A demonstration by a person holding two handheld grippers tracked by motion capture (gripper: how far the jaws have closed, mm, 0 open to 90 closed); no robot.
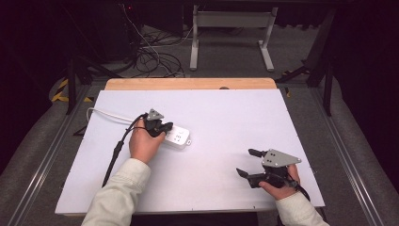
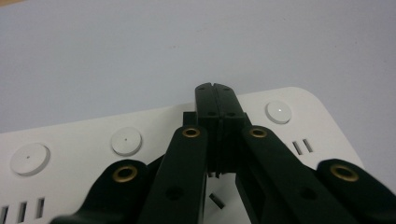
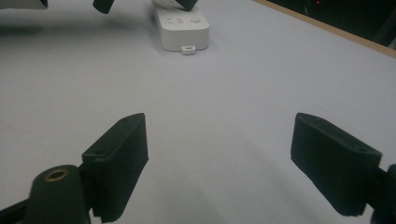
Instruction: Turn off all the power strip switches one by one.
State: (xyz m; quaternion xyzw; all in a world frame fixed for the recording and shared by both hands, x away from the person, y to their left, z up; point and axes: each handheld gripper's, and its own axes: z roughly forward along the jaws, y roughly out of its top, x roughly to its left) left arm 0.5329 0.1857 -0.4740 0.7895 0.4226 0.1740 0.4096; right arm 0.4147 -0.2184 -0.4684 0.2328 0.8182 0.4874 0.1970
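Note:
A white power strip point(image 1: 178, 136) with round buttons and socket slots lies left of centre on the white table point(image 1: 221, 117). Its white cord point(image 1: 106, 113) runs off to the left. A hand holds my left gripper point(image 1: 164, 127) over the strip's left part. In the left gripper view that gripper point(image 2: 216, 88) has its black jaws pressed together above the strip point(image 2: 74, 140), with nothing visible between them. I cannot tell whether the tips touch it. My right gripper point(image 1: 245, 162) rests near the front right, open and empty. Its view shows the gripper point(image 3: 226, 158) aimed over bare table at the distant strip point(image 3: 182, 22).
A wooden edge point(image 1: 188, 84) borders the table's far side. A black cable point(image 1: 114, 157) trails from the left gripper toward the front left. Beyond the table are floor cables point(image 1: 150, 56) and a white table frame point(image 1: 230, 28).

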